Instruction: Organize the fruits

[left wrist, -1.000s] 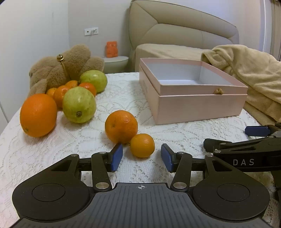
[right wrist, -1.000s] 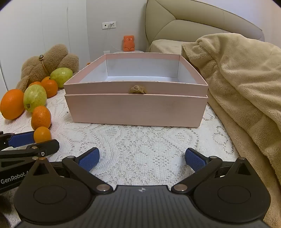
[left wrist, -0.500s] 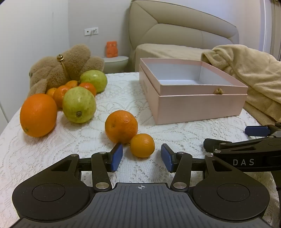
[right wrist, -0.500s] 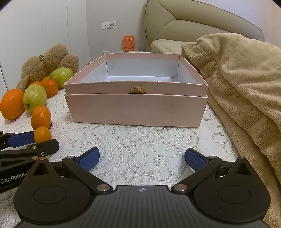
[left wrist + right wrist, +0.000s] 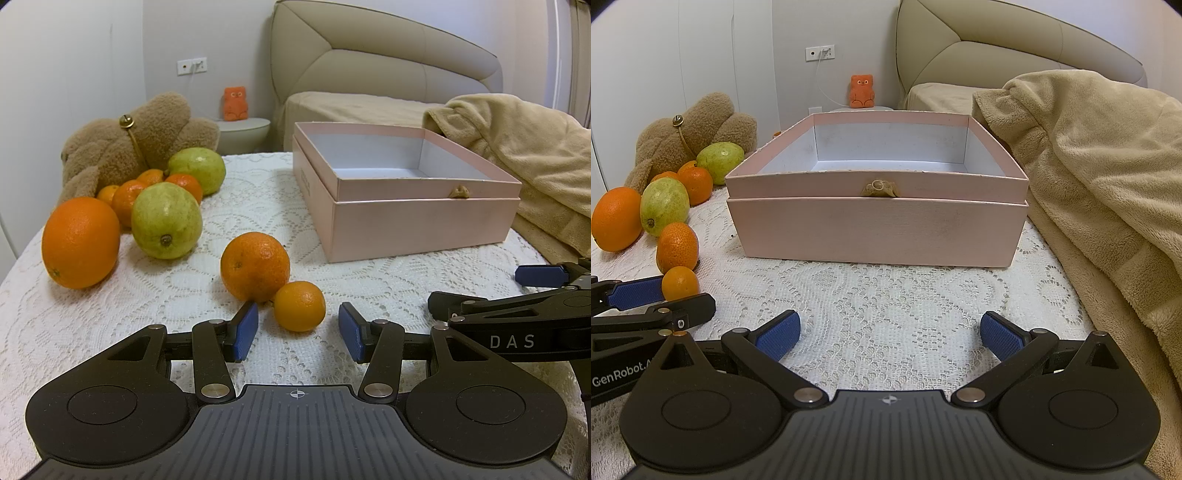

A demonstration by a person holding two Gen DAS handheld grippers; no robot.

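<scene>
Matt pink card box point(image 5: 879, 229), white lace cloth point(image 5: 886, 302), plush blanket point(image 5: 1100, 177), dimpled oranges point(image 5: 255, 266).

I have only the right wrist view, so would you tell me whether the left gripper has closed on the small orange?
Observer: No. The left gripper is open, with nothing pressed between its pads.
Operator: Thank you. Is the orange lined up with it?
Observer: Yes. The small orange sits just ahead of the gap between the pads, about centred on it and untouched.
Operator: Good. Is anything in the box?
Observer: The part of the box floor that the left view shows is bare.
</scene>
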